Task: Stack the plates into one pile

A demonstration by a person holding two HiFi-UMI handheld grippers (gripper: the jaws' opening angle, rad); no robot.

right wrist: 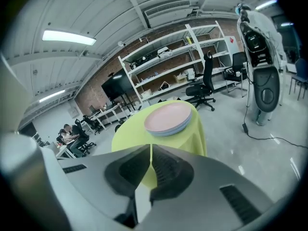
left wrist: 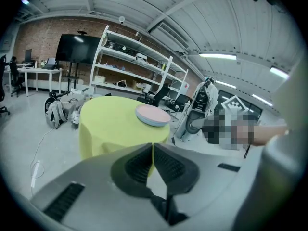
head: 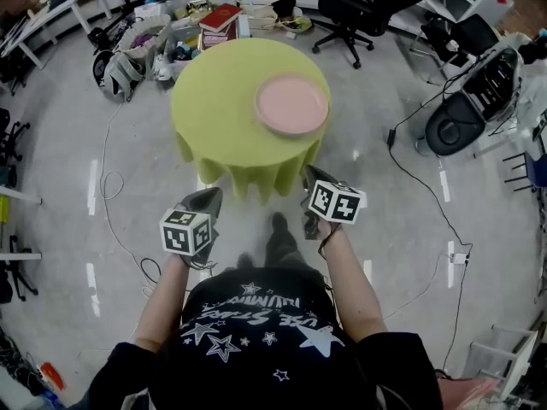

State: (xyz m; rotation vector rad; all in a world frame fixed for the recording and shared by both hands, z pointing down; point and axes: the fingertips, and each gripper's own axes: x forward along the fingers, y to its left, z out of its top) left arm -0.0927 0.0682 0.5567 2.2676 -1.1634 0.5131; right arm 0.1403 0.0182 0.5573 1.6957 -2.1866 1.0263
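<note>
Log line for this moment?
plates: one pile on table | left gripper: shut, empty, short of table | right gripper: shut, empty, short of table | stacking: looks done

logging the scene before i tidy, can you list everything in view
table: one, round, yellow-green cloth, mid floor
plates: one pile, pink on top, pale blue under, on the table's right part; number cannot tell
books: small stack, red on top, beyond the table
backpack: one, grey, on the floor far left of the table
office chair: one, black, beyond the table to the right
white machine: one, white and black, on the floor at right
shelving: one run, white, by the brick wall
screen: one, black, left of the shelving
left tongs: grey, shut, empty, short of the table
right tongs: grey, shut, empty, short of the table
shirt: black, white stars, on the person
</note>
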